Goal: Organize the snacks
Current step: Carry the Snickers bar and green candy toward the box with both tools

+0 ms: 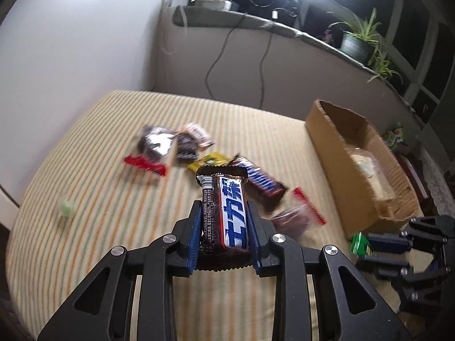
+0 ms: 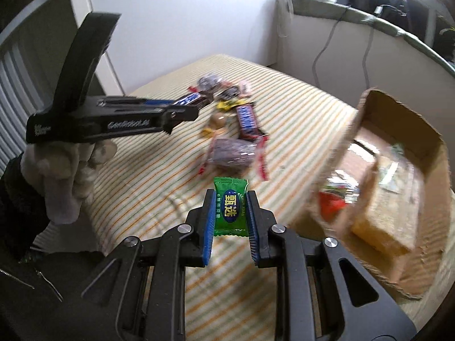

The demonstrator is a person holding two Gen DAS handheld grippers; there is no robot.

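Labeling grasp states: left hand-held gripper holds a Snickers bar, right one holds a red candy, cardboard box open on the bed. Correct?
Not quite. The candy in the right hand-held gripper is green, not red, as the right wrist view shows. The left hand-held gripper holds the Snickers bar, and the cardboard box sits open.

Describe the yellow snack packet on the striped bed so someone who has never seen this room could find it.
Start at the cardboard box on the striped bed, then look left to the loose snack pile. The yellow packet lies mid-pile, just beyond the chocolate bar in the left claw. It is the only yellow wrapper among red, brown and blue ones.
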